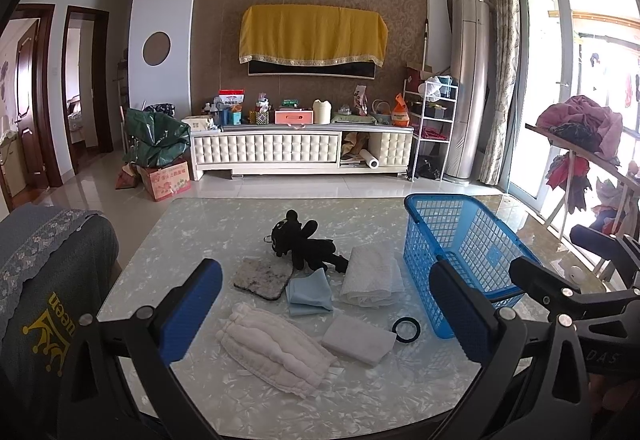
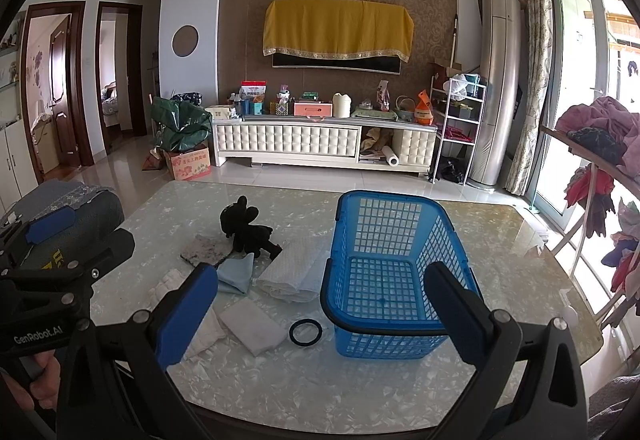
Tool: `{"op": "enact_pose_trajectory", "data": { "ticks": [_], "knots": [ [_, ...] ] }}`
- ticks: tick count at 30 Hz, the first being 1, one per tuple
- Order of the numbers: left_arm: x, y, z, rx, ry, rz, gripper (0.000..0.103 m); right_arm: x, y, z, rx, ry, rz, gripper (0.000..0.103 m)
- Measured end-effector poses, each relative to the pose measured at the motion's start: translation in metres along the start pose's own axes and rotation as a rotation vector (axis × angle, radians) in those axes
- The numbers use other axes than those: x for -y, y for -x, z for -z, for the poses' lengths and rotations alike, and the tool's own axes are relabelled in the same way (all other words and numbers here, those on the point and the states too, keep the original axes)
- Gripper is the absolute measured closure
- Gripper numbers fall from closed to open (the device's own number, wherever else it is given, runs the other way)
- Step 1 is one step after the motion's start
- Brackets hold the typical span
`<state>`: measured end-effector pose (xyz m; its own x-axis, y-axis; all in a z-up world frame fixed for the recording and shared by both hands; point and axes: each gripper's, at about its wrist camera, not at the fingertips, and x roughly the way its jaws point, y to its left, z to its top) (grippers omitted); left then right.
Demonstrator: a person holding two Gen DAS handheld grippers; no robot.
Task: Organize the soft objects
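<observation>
The left tongs (image 1: 326, 314) are standing wide, with nothing between the blue pads, and they are hovering above the near part of the marble-pattern tabletop (image 1: 168, 240). The right tongs (image 2: 322, 314) are also standing wide and holding nothing; they are hanging over the near rim of the blue basket (image 2: 404, 240).

The soft things are all lying on the tabletop, to the left of the basket. A black plush toy (image 1: 302, 240) is lying farthest from the cameras, with one part resting on a speckled grey pad (image 1: 264, 278). Just in front of the toy a folded light blue cloth (image 1: 310, 292) is lying, and its edge is touching the pad. To the right of it a folded white towel (image 1: 374, 274) is lying just beside the basket wall. Nearer to the cameras a ribbed white cloth (image 1: 276, 352) is spreading out, and a flat white sponge-like piece (image 1: 358, 338) is lying at its right side. A black ring (image 1: 406, 329) is lying between this white piece and the basket, near the basket's corner.

The basket is standing upright on the right part of the tabletop, and in the right wrist view nothing is showing inside it.
</observation>
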<state>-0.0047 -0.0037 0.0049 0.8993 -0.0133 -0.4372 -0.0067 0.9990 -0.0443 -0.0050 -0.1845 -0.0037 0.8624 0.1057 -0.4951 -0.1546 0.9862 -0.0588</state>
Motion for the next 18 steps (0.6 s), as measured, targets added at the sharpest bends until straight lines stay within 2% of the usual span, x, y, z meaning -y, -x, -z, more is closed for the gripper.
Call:
{"op": "enact_pose_trajectory", "data": {
  "ticks": [18],
  "knots": [
    [-0.0005,0.0006,-0.0023,-0.004,0.003,0.005,0.0,-0.0009,0.003,-0.0007,-0.003,-0.004,-0.005,0.0]
  ]
}}
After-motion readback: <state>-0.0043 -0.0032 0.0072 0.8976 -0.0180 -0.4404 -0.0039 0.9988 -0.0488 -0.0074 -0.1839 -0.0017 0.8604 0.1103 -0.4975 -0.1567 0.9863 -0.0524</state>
